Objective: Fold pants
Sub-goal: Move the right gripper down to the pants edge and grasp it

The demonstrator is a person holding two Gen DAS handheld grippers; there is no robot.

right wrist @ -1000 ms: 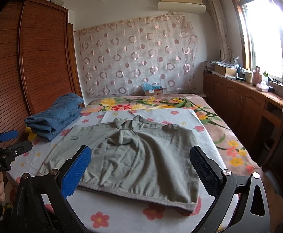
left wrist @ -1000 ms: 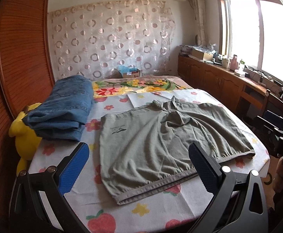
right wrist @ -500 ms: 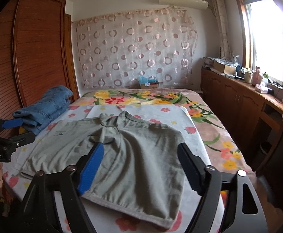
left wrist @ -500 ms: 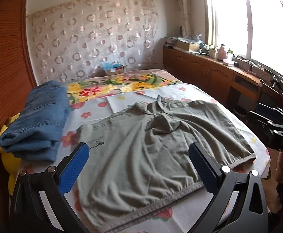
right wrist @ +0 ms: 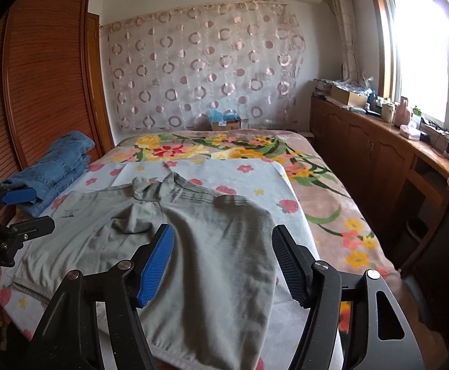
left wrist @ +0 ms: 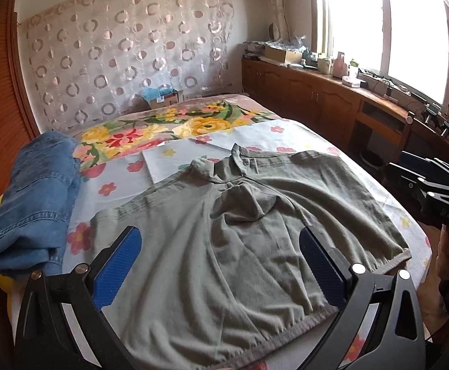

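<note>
Looking along the left gripper (left wrist: 218, 265), its two blue-padded fingers (left wrist: 116, 273) stand spread wide, pinching nothing, above the near half of the grey-green pants (left wrist: 239, 240). The pants lie flat and unfolded on the bed (left wrist: 175, 157), waistband toward the far end, hems toward the camera, with a bunched fold of cloth near the middle. They rest on a pale sheet printed with flowers and strawberries. A folded stack of blue jeans (left wrist: 36, 203) sits at the left edge of the bed, apart from the pants, with something yellow under its near end. A wooden bench (left wrist: 347, 89) under the window carries boxes and bottles. At the right edge the right gripper (left wrist: 434, 191) shows as a black frame held in a hand, beyond the bed's corner.

From the right wrist view, the right gripper (right wrist: 222, 262) also has its fingers (right wrist: 156, 265) apart and bare, less widely than the left pair, hovering over the pants (right wrist: 193, 240) near the right leg hem. The jeans (right wrist: 55, 169) lie at far left by the wooden wardrobe (right wrist: 45, 77). The left gripper (right wrist: 14, 212) reaches in from the left edge, fingers parted, near the pants' left side.
</note>
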